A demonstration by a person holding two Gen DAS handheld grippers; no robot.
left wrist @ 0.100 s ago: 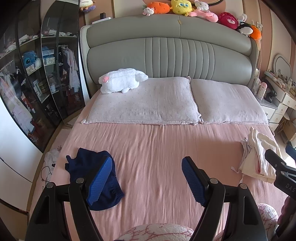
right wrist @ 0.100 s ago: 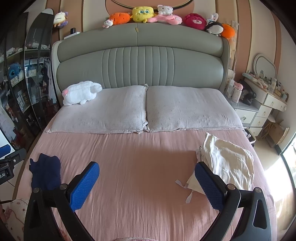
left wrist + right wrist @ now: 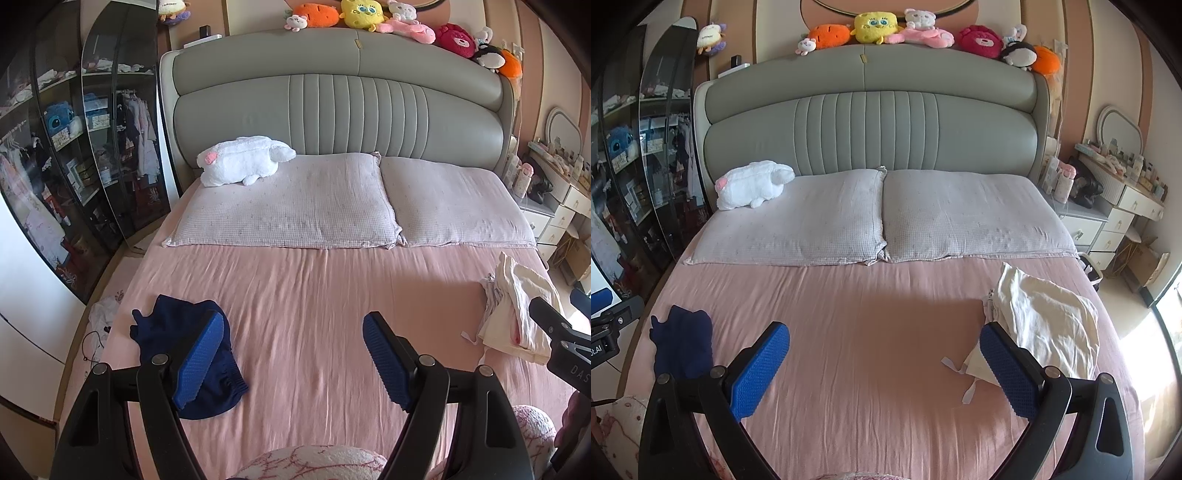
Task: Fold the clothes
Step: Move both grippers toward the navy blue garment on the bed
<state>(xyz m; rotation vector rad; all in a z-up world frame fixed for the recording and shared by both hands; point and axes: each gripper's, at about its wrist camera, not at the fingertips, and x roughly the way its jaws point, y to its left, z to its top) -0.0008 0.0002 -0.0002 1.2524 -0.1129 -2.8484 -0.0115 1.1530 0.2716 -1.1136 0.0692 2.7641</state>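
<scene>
Above the pink-sheeted bed (image 3: 314,295) | left claw (image 3: 291,354) gaped wide, empty, crumpled navy-blue cloth garment (image 3: 184,350) under its left pad | right claw (image 3: 884,363) fully spread, empty, cream cotton garment pile (image 3: 1045,325) beside its right pad | step: picking a garment, none spread | next: lower, pinch an edge.

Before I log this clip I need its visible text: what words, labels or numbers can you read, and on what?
"DAS", cut off by the frame edge: on the black body of the right claw in the left wrist view.
"ot.AI", start cut off: on the black body of the left claw in the right wrist view.
Bottles on the dresser: labels too small to read.
</scene>
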